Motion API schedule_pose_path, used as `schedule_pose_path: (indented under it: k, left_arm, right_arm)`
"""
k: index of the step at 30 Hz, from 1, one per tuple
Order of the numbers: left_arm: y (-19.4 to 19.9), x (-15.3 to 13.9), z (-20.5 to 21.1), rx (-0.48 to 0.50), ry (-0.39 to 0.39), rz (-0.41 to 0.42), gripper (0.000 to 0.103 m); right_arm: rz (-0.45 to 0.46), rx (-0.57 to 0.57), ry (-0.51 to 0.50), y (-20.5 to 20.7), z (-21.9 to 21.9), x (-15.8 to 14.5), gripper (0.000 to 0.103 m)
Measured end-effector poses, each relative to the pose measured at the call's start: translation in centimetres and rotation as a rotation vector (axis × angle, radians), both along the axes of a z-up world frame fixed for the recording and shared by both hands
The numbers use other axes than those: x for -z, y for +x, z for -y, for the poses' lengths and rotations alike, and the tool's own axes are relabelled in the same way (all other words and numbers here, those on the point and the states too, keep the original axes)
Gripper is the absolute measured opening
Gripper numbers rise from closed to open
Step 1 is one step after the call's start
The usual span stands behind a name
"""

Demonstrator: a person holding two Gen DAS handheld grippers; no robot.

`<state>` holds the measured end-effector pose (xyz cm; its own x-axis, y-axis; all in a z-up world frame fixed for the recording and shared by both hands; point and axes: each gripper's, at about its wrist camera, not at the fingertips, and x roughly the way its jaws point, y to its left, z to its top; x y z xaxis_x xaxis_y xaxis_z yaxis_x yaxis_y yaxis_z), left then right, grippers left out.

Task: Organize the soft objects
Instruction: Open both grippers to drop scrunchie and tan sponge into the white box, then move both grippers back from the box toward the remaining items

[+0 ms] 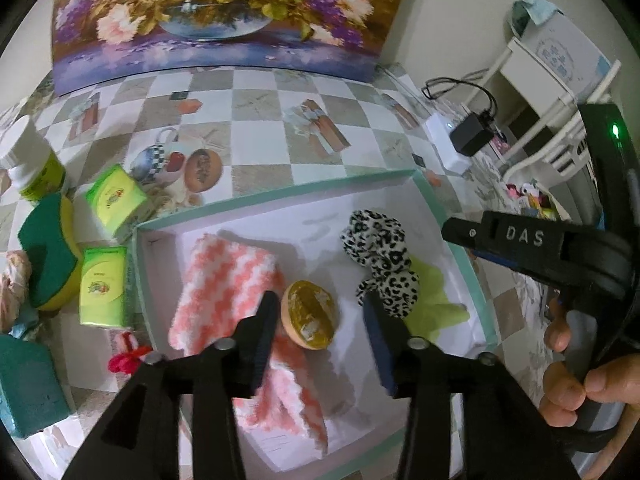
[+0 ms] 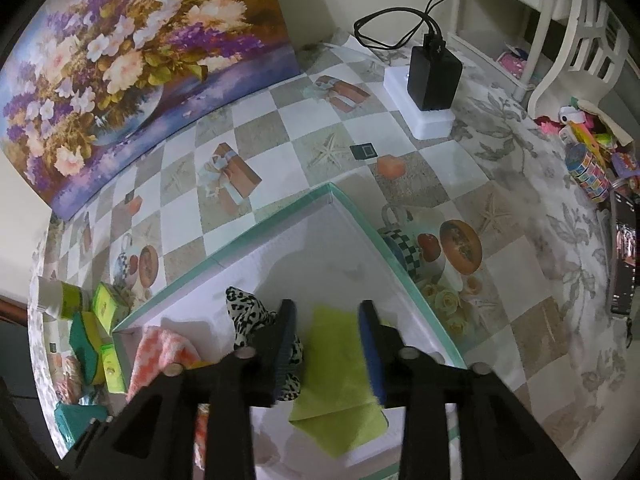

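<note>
White box (image 1: 476,280), mint-green rim, on checked tablecloth (image 1: 256,148): holds pink-and-white zigzag towel (image 1: 224,280), lime cloth (image 2: 336,364), leopard-print scrunchie (image 1: 384,260), round orange sponge (image 1: 310,314). Flower painting (image 1: 216,16) behind. Left gripper (image 1: 320,312) and right gripper (image 2: 326,320): fingers apart, empty.

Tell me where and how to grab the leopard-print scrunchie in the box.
Take the leopard-print scrunchie across its upper puffed loop, coming straight down from above. It lies bunched against the lime cloth inside the box, so its raised folds give the jaws something to pinch.
</note>
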<state>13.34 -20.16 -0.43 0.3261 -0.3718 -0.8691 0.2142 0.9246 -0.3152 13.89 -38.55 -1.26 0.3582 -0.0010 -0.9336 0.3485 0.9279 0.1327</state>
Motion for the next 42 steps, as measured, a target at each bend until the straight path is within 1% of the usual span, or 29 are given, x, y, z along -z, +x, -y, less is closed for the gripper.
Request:
schedule_pose_path:
  k: [1, 2, 4, 5, 6, 8, 10, 12, 13, 15, 23, 28, 31, 34, 36, 38, 42]
  left_arm:
    - [0.1, 0.0, -0.4, -0.015, 0.004, -0.003, 0.062]
    - [0.3, -0.1, -0.8, -0.030, 0.006, -0.004, 0.065]
    - [0.6, -0.1, -1.7, -0.076, 0.019, -0.005, 0.075]
    - [0.7, -0.1, -2.2, -0.097, 0.025, -0.003, 0.077]
    - [0.8, -0.1, -2.7, -0.120, 0.031, -0.002, 0.080]
    - [1.1, -0.1, -3.9, -0.163, 0.037, -0.001, 0.081]
    - [1.3, 0.0, -4.9, -0.199, 0.036, -0.003, 0.088]
    - [1.5, 0.0, -5.9, -0.229, 0.031, -0.008, 0.092]
    - [1.7, 0.0, -6.3, -0.243, 0.032, -0.009, 0.095]
    - [1.8, 0.1, -7.2, -0.276, 0.037, -0.015, 0.098]
    - [1.9, 0.0, -9.8, -0.344, -0.002, -0.024, 0.099]
    - [1.9, -0.7, -11.0, -0.367, -0.055, -0.009, 0.099]
    - [1.8, -1.3, -11.5, -0.379, -0.051, 0.016, 0.100]
    - [1.8, -1.8, -12.2, -0.396, -0.055, 0.031, 0.100]
    - [1.7, -2.2, -12.8, -0.416, -0.052, 0.046, 0.100]
    - [1.6, -2.8, -13.6, -0.435, -0.051, 0.064, 0.100]
    - [1.1, -4.0, -15.4, -0.471, -0.064, 0.091, 0.100]
  right_arm:
    - [-0.002, 0.000, -0.005, 0.0, -0.1, 0.0, 0.046]
    - [-0.002, -0.002, -0.009, 0.0, -0.2, -0.1, 0.049]
    - [-0.002, -0.009, -0.012, 0.1, -0.4, -0.2, 0.059]
    - [-0.001, -0.013, -0.015, 0.1, -0.5, -0.3, 0.068]
    - [0.001, -0.016, -0.020, 0.1, -0.6, -0.3, 0.072]
    - [0.006, -0.026, -0.028, 0.2, -0.8, -0.5, 0.074]
    - [0.008, -0.032, -0.027, 0.2, -1.0, -0.6, 0.079]
    - [0.011, -0.035, -0.026, 0.2, -1.1, -0.6, 0.086]
    - [0.014, -0.037, -0.029, 0.2, -1.3, -0.7, 0.088]
    - [0.020, -0.045, -0.035, 0.2, -1.5, -0.8, 0.103]
    - [0.044, -0.060, -0.024, 0.2, -2.1, -1.7, 0.103]
    - [0.075, -0.071, -0.019, 0.1, -2.7, -2.6, 0.103]
    - [0.088, -0.081, -0.030, 0.1, -3.2, -3.1, 0.103]
    - [0.112, -0.101, -0.062, 0.1, -3.9, -3.6, 0.103]
    - [0.142, -0.078, -0.045, 0.0, -3.8, -4.1, 0.103]
    - [0.176, -0.066, -0.002, -0.1, -3.7, -4.6, 0.103]
    - [0.198, -0.098, 0.021, -0.1, -4.4, -5.5, 0.103]
